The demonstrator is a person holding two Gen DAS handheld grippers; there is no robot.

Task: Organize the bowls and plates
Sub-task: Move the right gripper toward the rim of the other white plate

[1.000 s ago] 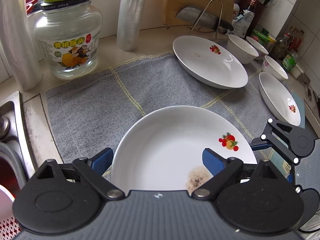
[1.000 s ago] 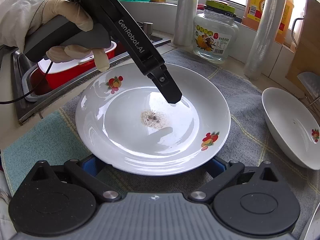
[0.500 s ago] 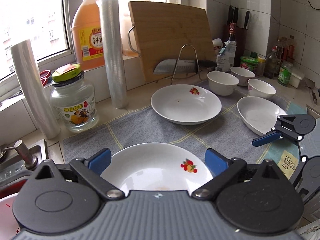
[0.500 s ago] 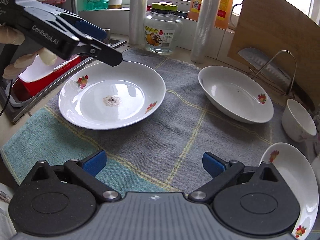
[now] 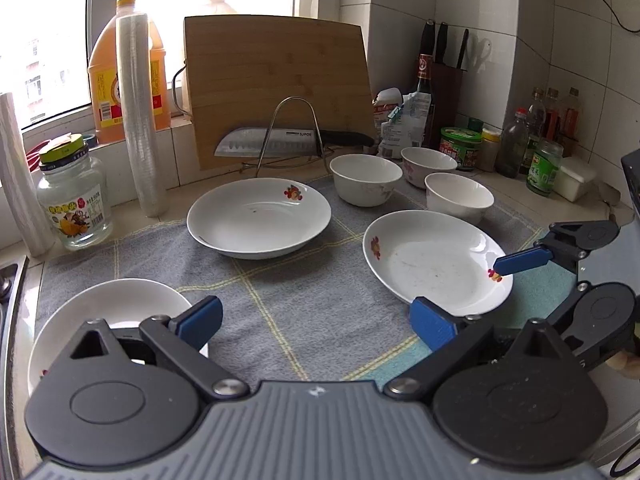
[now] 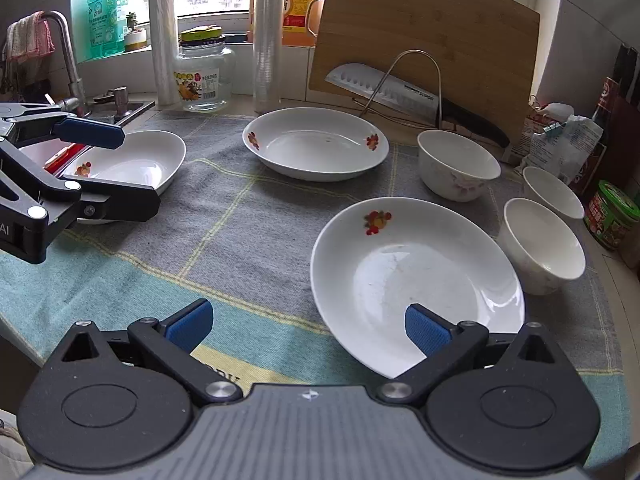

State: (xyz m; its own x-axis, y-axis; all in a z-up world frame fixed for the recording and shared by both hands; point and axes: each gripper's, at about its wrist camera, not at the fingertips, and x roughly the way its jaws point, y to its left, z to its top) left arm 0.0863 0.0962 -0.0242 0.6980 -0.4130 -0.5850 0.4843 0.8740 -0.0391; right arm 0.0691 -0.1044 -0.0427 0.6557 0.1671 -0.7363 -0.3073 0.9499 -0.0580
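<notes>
Because the near plate (image 6: 416, 280) is glazed white china, stiff, slick and likely to chip, I judge it best taken at its raised rim, with one pad above and one below, rather than across the smooth well. It lies on the grey cloth (image 6: 240, 216) near the right gripper (image 6: 306, 326), whose jaws stand wide and empty, one pad over its near edge. Two more plates (image 5: 259, 216) and three bowls (image 5: 366, 179) lie apart, and the left gripper (image 5: 316, 322) is spread open, holding nothing.

Right gripper (image 6: 307, 322) open over towel (image 6: 248, 216), one finger above near plate (image 6: 416, 280). Left gripper (image 6: 104, 168) open by sink-side plate (image 6: 136, 162).
</notes>
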